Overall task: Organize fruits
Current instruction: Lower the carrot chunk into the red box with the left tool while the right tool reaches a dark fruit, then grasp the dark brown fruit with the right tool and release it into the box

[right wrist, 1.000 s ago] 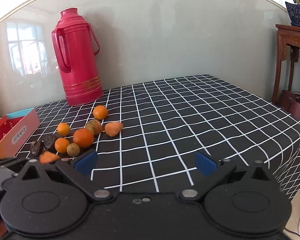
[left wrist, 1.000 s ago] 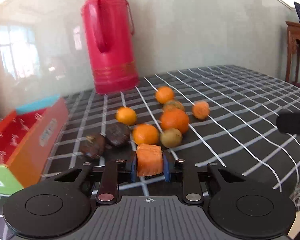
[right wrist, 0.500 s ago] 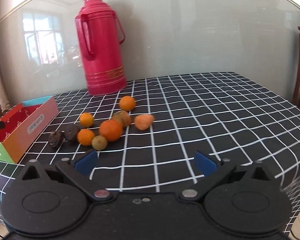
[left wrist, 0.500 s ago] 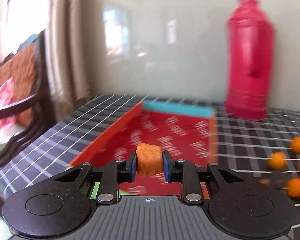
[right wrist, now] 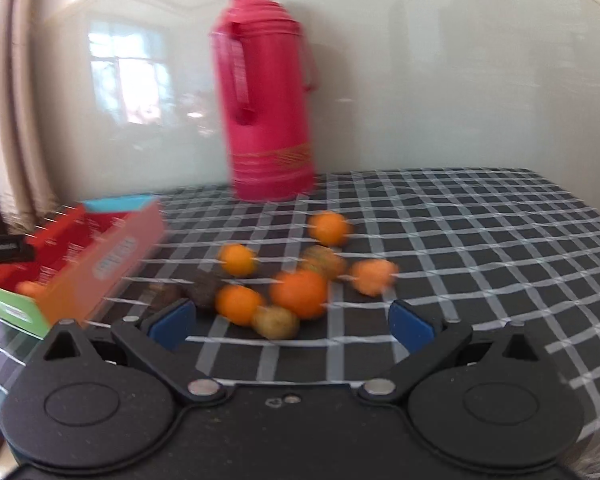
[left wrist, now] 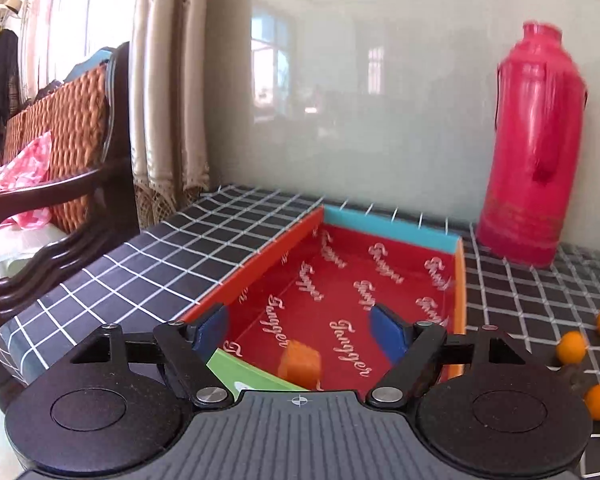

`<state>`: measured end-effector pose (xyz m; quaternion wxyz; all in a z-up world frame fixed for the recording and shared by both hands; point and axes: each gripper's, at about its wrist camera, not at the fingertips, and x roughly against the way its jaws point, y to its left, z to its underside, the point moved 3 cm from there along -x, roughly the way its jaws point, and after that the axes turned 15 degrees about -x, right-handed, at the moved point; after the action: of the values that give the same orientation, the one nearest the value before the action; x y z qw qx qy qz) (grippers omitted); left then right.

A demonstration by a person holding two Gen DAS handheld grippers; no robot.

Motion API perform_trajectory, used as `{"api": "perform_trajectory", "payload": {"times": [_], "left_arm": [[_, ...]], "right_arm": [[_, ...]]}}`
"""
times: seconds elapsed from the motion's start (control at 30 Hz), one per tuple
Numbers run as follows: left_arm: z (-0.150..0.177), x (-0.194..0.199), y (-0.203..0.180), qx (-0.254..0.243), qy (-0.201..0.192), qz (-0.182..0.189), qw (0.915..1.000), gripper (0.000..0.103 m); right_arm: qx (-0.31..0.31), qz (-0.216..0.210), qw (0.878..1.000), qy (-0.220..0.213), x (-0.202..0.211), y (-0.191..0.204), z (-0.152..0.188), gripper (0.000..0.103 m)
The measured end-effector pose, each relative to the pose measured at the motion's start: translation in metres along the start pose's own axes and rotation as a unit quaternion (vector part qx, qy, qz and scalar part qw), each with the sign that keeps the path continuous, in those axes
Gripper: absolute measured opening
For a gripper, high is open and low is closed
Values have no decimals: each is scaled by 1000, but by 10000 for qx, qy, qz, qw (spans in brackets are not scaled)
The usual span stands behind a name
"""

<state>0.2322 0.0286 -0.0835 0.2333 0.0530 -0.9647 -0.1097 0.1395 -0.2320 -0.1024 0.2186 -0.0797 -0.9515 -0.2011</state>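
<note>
My left gripper is open over the near end of the red box. The orange chunk lies loose in the box just below the jaws, blurred; it also shows in the right wrist view. My right gripper is open and empty, low over the table just in front of the fruit pile. The pile holds a big orange, several small oranges, a yellowish fruit, an orange chunk and dark fruits.
A tall red thermos stands at the back by the wall, also in the left wrist view. The box sits at the table's left end. A wooden chair stands beyond the left table edge. The checked cloth covers the table.
My left gripper swung left from the pile to the box and opened; the orange chunk dropped into the box. My right gripper moved down toward the fruit pile, still open.
</note>
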Motion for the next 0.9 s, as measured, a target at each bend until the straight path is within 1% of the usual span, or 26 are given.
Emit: {"api": "perform_trajectory", "payload": {"times": [0.07,0.13,0.17,0.2,0.23,0.27,0.3,0.37,0.43,0.47,0.5,0.63,0.73,0.77,0.9], "left_arm": [[3,10,8,55,-87,-39,9999,78],[5,21,19,144,-148,-58,9998,78],[6,24,24,179,-185,-79,9996,78],[8,28,30,201,-231,-144,9994,78],[10,31,35,197,-272,-236,9992,80],[12,33,41,187,-298,-340,9988,81],[14,34,46,183,-306,-436,9984,83],[18,34,58,209,-302,-586,9976,85],[22,31,70,237,-267,-731,9967,85],[25,28,75,255,-220,-807,9962,85],[27,25,81,292,-163,-842,9959,85],[34,17,97,463,-15,-875,9951,85],[37,17,102,495,16,-897,9947,85],[39,17,103,501,22,-899,9947,85],[42,15,108,521,62,-953,9941,85]], "right_arm": [[111,-141,9998,50,-10,15,2,95],[176,-292,9993,135,-19,29,4,88],[187,-366,9990,183,-23,35,5,80],[207,-417,9986,232,-28,41,7,64],[235,-461,9982,305,-33,46,9,56],[251,-496,9977,388,-39,51,11,45],[233,-547,9971,471,-44,55,13,39],[198,-616,9962,588,-51,61,16,29],[297,-489,9969,545,-54,66,20,30],[293,-456,9971,527,-56,67,20,32],[247,-450,9972,546,-58,67,20,32],[199,-372,9968,686,-72,71,21,32],[330,-311,9969,648,-79,77,25,30],[334,-296,9967,671,-81,78,26,28],[294,-348,9967,668,-82,77,26,27]]}}
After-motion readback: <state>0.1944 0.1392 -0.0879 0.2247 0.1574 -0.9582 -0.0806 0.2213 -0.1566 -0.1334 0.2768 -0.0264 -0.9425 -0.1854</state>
